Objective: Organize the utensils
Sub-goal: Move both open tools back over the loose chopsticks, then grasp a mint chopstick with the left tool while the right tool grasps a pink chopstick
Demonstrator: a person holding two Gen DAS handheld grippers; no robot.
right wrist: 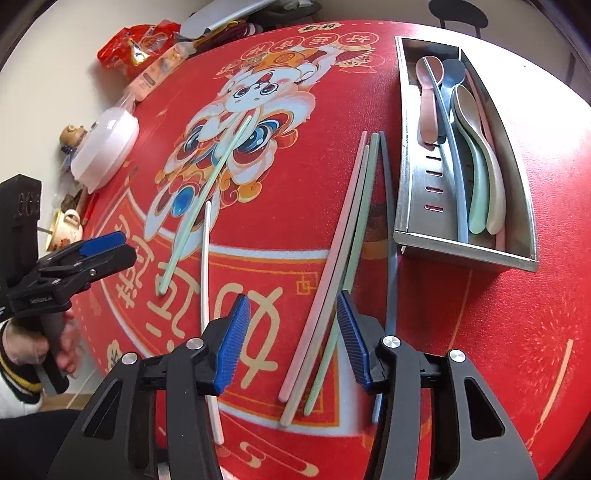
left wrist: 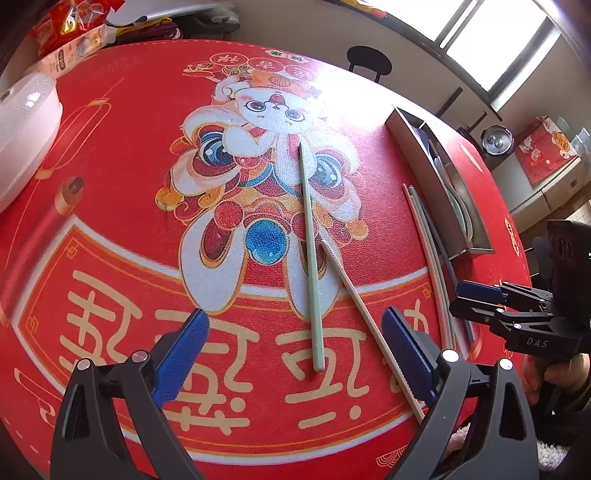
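Observation:
A steel utensil tray (right wrist: 410, 177) at the table's right holds several spoons (right wrist: 476, 147) and a blue-grey chopstick; it also shows in the left wrist view (left wrist: 424, 162). Beside it lie several chopsticks (right wrist: 351, 229) in pink, beige, green and dark blue, seen too in the left wrist view (left wrist: 430, 254). A green chopstick (left wrist: 309, 254) and a white one (left wrist: 369, 317) lie mid-table. My left gripper (left wrist: 295, 354) is open and empty above their near ends. My right gripper (right wrist: 291, 339) is open and empty over the grouped chopsticks' near ends.
The round table has a red printed cloth (left wrist: 122, 206). A white lidded container (left wrist: 22, 125) and snack packets (left wrist: 70, 26) sit at its far left edge. A teapot (right wrist: 64, 229) and small figurines stand past the table's left edge in the right wrist view.

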